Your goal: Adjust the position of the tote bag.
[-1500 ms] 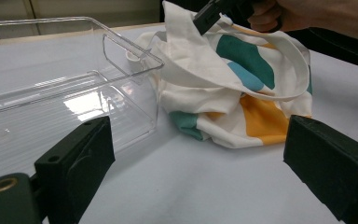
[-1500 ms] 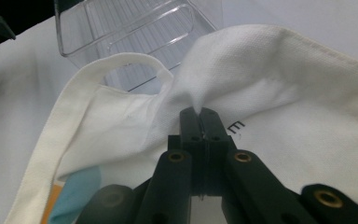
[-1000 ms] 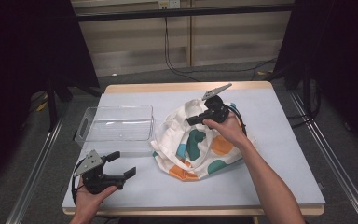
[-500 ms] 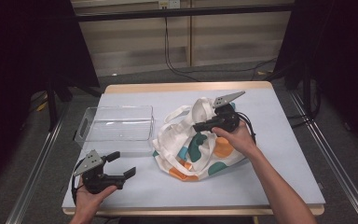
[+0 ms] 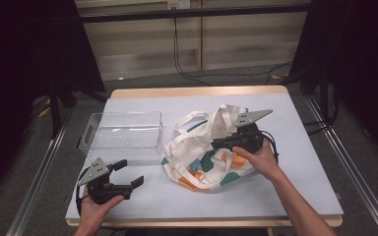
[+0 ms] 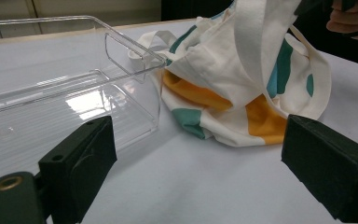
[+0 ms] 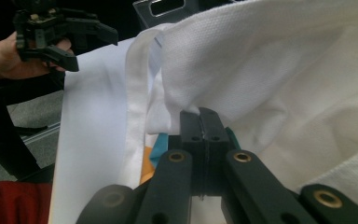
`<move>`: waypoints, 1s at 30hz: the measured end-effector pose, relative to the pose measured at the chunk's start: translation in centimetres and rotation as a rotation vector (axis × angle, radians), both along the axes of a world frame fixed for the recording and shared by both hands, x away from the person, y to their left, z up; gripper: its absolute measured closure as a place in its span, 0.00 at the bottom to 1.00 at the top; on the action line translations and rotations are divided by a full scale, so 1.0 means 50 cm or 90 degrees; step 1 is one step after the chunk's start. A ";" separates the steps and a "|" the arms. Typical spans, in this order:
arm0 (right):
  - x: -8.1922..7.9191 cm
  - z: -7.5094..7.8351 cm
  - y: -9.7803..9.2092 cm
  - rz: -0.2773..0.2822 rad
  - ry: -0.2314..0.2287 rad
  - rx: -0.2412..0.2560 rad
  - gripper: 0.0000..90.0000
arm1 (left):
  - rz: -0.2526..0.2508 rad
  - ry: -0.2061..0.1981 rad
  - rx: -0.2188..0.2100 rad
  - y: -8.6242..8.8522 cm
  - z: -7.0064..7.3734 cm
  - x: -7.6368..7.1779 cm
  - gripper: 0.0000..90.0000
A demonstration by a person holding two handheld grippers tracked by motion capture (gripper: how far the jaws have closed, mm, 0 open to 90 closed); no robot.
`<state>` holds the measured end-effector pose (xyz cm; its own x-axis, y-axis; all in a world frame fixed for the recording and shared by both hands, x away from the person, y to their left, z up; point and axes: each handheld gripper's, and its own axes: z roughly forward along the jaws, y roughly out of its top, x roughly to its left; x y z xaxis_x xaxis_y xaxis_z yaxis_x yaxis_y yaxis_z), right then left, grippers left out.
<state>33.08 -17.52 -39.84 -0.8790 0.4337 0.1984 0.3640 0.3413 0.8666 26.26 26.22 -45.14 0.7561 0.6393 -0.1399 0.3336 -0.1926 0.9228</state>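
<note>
High view: a cream tote bag [image 5: 206,152] with teal and orange patches lies slumped mid-surface beside a clear plastic bin [image 5: 120,135]. The right gripper [image 5: 226,142] pinches a fold of its cloth, jaws closed; the left gripper [image 5: 128,173] waits nearby, jaws spread. Soft and light, the bag likely lifts best by straps or rim. No lettering is legible.

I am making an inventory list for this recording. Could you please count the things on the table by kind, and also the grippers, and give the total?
Cloth tote bag, white with teal and orange patches: 1
Clear plastic bin: 1
Grippers: 2, the left gripper open, the right gripper shut on the bag's cloth
Total: 4
</note>
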 end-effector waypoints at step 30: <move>-0.148 -0.064 -0.050 -0.020 0.003 -0.033 1.00 | -0.010 -0.005 -0.006 -0.008 0.010 -0.018 0.19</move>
<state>25.67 -20.02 -43.05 -0.8638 0.4707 0.1798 0.3797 0.3736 0.8463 25.38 25.84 -44.66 0.7667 0.6264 -0.1406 0.3238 -0.1882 0.9272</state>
